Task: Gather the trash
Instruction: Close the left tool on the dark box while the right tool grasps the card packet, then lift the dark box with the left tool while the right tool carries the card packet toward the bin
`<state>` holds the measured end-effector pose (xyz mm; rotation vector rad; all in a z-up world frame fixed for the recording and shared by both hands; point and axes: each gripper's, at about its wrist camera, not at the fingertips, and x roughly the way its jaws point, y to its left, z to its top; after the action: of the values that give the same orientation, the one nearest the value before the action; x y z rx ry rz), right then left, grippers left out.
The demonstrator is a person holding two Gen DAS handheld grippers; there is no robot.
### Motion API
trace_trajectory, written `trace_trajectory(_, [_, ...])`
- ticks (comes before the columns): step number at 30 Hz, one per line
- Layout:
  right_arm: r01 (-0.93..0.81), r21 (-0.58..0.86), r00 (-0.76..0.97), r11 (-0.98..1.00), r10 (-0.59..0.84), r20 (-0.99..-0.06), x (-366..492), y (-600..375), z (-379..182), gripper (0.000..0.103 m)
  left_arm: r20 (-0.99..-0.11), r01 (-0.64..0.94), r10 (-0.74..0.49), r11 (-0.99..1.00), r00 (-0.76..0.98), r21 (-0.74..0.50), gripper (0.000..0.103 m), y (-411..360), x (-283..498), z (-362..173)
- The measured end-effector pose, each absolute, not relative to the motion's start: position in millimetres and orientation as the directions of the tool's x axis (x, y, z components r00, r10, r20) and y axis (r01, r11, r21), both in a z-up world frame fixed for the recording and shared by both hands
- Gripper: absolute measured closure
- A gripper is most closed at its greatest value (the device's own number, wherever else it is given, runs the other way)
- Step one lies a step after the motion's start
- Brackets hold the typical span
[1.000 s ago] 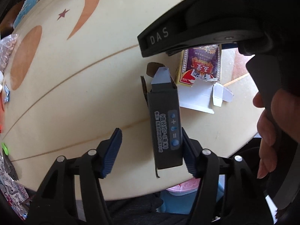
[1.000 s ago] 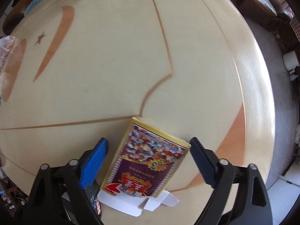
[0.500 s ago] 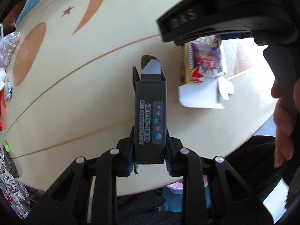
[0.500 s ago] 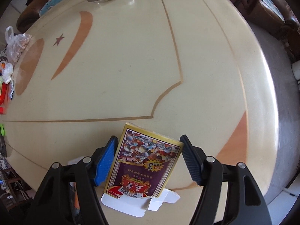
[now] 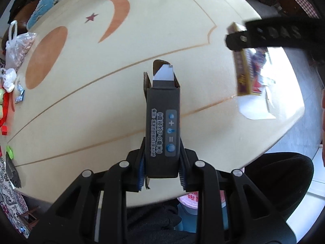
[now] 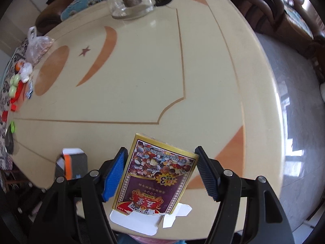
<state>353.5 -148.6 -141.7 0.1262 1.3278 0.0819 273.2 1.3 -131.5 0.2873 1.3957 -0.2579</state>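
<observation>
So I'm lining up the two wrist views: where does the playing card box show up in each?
Left wrist view: the playing card box sits at the upper right, seen edge-on, partly behind the right gripper's black finger.
Right wrist view: it is bottom centre, face up, between the right gripper fingers, which touch its sides.
Shared landmark: the orange crescent inlaid in the table.

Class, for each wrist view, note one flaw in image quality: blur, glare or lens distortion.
Left wrist view: the playing-card box and the right gripper crossing it are motion-blurred, with blown-out daylight behind; the dark box stays sharp. Right wrist view: fisheye bends the table edge, and window glare washes the floor.
</observation>
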Motion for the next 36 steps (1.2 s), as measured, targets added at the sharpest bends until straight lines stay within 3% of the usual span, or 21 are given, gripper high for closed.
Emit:
trace_trajectory(15, [-0.178,0.114,0.362,0.977,0.173,-0.916,275,-147,-51,0.037,-0.944,0.328,-0.018,0.94,0.33,0.097,0.076,19,211,-40])
trace_trajectory(36, [-0.325,0.045,0.445,0.945,0.195,-0.874,145,-120,-16,0.036,-0.91,0.35,-0.064,0.932,0.41,0.093,0.076,6,131,-13])
